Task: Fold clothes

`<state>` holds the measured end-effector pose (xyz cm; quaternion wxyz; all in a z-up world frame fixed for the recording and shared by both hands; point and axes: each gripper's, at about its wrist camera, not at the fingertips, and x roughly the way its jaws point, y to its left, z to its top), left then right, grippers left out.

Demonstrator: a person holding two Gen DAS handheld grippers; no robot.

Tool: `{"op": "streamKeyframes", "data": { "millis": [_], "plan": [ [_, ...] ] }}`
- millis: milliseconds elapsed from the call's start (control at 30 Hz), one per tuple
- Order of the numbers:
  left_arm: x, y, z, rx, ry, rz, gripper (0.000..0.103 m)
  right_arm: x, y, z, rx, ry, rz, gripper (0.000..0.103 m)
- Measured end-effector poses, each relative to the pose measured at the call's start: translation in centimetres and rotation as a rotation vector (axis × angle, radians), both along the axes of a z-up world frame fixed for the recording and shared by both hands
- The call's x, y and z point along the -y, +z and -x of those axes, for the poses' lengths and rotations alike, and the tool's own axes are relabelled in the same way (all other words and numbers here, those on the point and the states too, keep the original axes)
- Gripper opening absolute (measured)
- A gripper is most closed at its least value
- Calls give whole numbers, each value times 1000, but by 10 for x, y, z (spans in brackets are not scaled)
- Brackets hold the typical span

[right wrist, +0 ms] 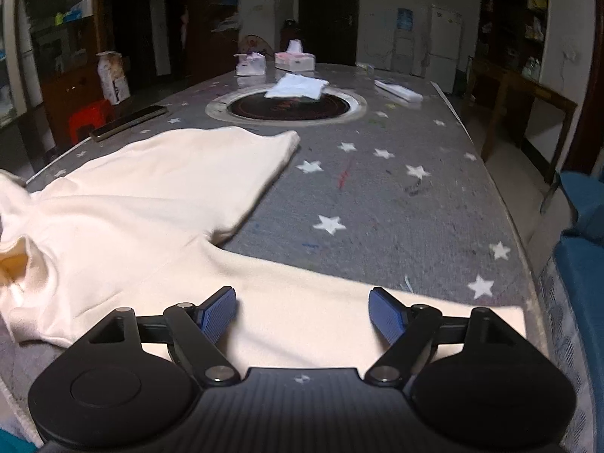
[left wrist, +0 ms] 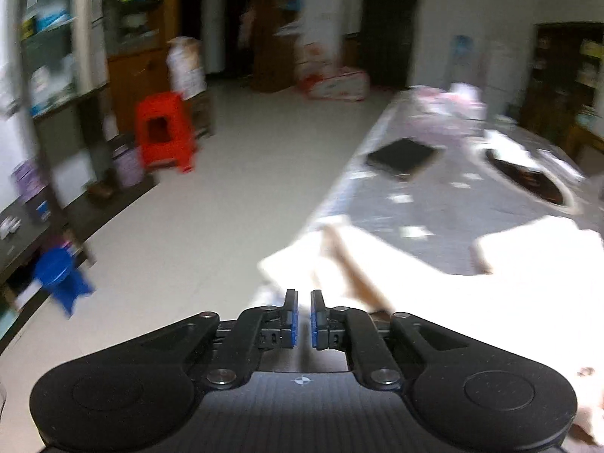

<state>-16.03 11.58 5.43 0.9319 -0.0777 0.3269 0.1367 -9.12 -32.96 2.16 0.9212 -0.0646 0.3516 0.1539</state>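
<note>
Right wrist view: the right tongs (right wrist: 302,311) are spread wide above the cream garment (right wrist: 158,204), which is laid on the star-patterned desk (right wrist: 377,196). The left tongs (left wrist: 304,319) are nearly closed, apparently empty, though blurred, by the garment's edge.

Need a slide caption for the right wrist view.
Open right gripper hovers over a cream garment spread on the star-patterned table.
</note>
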Motion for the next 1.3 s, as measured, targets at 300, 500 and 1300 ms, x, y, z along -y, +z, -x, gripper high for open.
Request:
{"op": "streamKeyframes", "data": {
  "millis": [300, 500, 1300],
  "plan": [
    [94, 10, 6, 60, -512, 50, 42, -42, 29, 23, 5, 257, -82, 64],
    [126, -3, 8, 25, -684, 25, 41, -84, 35, 36, -21, 471, -107, 55],
    [127, -17, 40, -44, -926, 98, 3, -108, 22, 80, -143, 731, 48, 4]
  ]
}}
